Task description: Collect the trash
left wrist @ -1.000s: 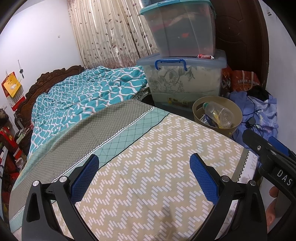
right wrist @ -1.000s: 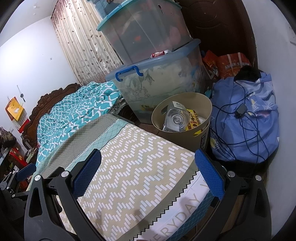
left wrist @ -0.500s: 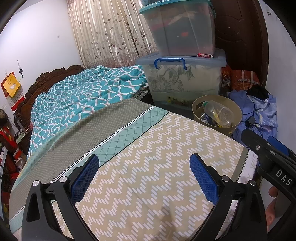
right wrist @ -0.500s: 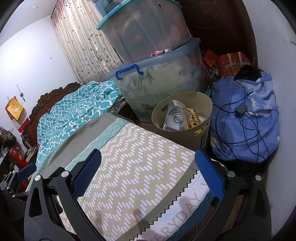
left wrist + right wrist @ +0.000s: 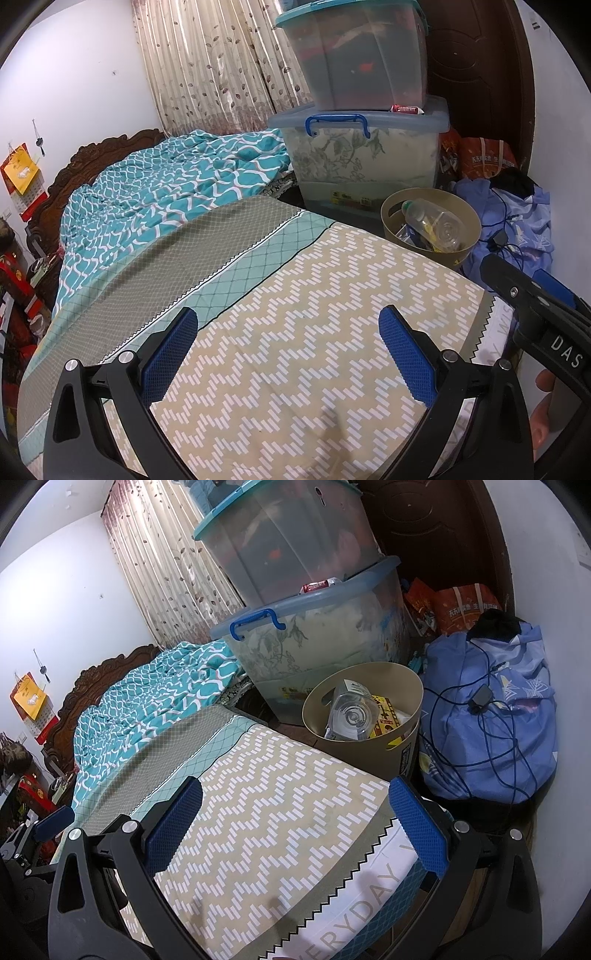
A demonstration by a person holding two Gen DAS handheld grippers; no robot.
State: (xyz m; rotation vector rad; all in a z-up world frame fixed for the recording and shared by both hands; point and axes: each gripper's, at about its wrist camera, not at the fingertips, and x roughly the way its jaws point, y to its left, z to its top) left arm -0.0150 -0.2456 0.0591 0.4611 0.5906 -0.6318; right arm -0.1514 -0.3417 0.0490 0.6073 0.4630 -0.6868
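Observation:
A tan round trash bin (image 5: 391,225) (image 5: 402,749) stands on the floor past the foot of the bed. It holds a clear plastic bottle (image 5: 430,221) (image 5: 351,714) and a yellow packet (image 5: 384,710). My left gripper (image 5: 288,332) is open and empty above the zigzag bed sheet (image 5: 295,350). My right gripper (image 5: 295,805) is open and empty above the bed's foot corner, short of the bin. The right gripper also shows at the right edge of the left wrist view (image 5: 532,291).
Two stacked clear storage boxes (image 5: 365,129) (image 5: 314,627) stand behind the bin. A blue cloth bundle with cables (image 5: 487,716) lies right of the bin. A teal blanket (image 5: 166,192) covers the bed's far part. A dark door (image 5: 476,74) is behind.
Both grippers stay open and empty. The views have shifted only very slightly; the bin and its contents have not moved.

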